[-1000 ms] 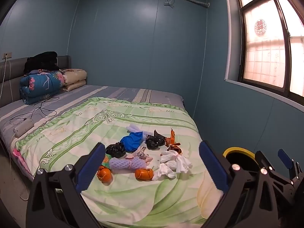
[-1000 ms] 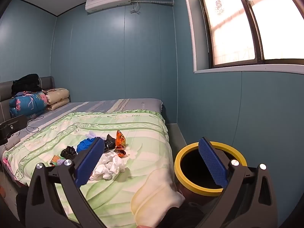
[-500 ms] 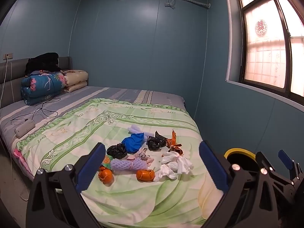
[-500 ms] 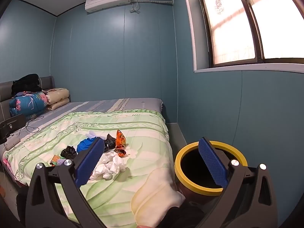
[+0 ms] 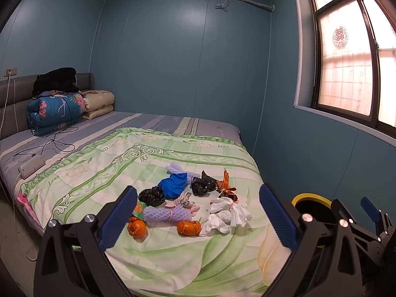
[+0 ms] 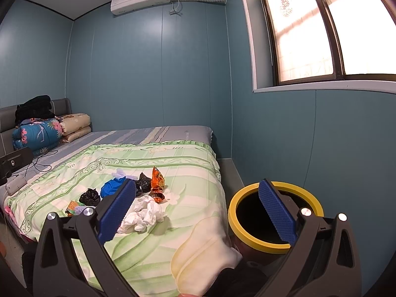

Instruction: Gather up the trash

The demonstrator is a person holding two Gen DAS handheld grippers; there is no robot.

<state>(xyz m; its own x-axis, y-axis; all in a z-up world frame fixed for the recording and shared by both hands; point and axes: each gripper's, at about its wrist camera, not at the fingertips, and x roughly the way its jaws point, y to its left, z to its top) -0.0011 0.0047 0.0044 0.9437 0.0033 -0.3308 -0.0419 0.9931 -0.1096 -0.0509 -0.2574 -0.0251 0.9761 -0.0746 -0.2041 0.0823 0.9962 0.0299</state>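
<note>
A heap of trash lies on the green quilt [image 5: 99, 173]: crumpled white tissues [image 5: 229, 214], two orange peels [image 5: 188, 227], a purple foam net [image 5: 167, 214], black bags [image 5: 151, 196], a blue bag [image 5: 173, 184] and an orange wrapper [image 5: 225, 185]. In the right wrist view the tissues [image 6: 143, 214], wrapper [image 6: 158, 180] and blue bag [image 6: 111, 186] show again. A bin with a yellow rim [image 6: 250, 237] stands on the floor right of the bed. My left gripper [image 5: 198, 217] hangs open in front of the heap. My right gripper [image 6: 198, 212] is open and empty, between the tissues and the bin.
Folded bedding [image 5: 55, 111] and dark clothes are stacked at the headboard. A power strip [image 5: 32, 167] with cables lies on the left side of the mattress. The blue wall and window [image 6: 321, 37] close off the right side, with a narrow floor strip beside the bed.
The left wrist view has drifted slightly, so the trash heap sits a little higher and to the right. The right gripper's view is unchanged. Both grippers stay open.
</note>
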